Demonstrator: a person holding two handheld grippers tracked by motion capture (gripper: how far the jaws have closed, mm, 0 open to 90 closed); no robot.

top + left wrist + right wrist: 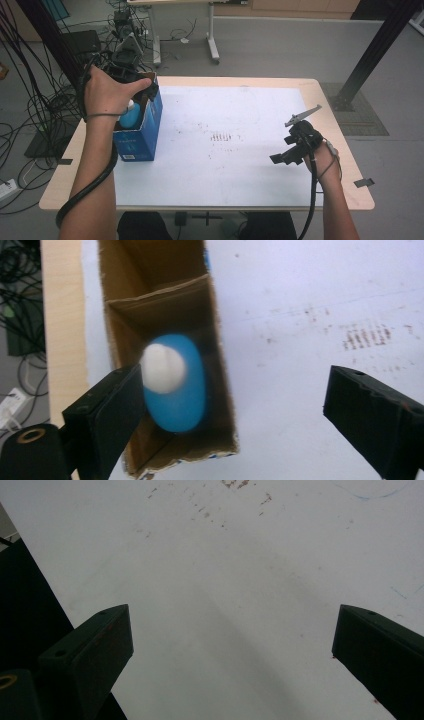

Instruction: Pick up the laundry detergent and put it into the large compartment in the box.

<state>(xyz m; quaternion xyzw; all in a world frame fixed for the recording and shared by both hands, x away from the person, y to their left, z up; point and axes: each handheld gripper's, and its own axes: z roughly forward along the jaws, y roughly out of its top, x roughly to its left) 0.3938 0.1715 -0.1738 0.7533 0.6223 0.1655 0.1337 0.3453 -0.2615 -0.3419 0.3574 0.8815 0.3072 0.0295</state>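
Bottle [175, 385], blue with a white cap, stands inside the open-topped blue cardboard box [142, 135], in the compartment on the near side of a cardboard divider [160, 292]; the compartment beyond the divider shows only bare cardboard. Box sits on the white sheet [235, 145] near the table's left edge, its long wall running parallel to that edge, with a narrow strip of wooden tabletop [60, 340] between box and edge. Left gripper [230, 405] hangs over the box mouth, jaws released and spread wide: one jaw lies over the box's left wall beside the bottle cap, the other over open sheet to the right of the box, neither pressing on the bottle. Left hand [105, 92] appears above the box's far end in the high view. Right gripper [232, 640] is held low above the sheet near the table's right edge, jaws released and wide apart with nothing between them. The broad middle of the sheet, marked by faint brown stains [222, 136], separates the two grippers, which are well apart.
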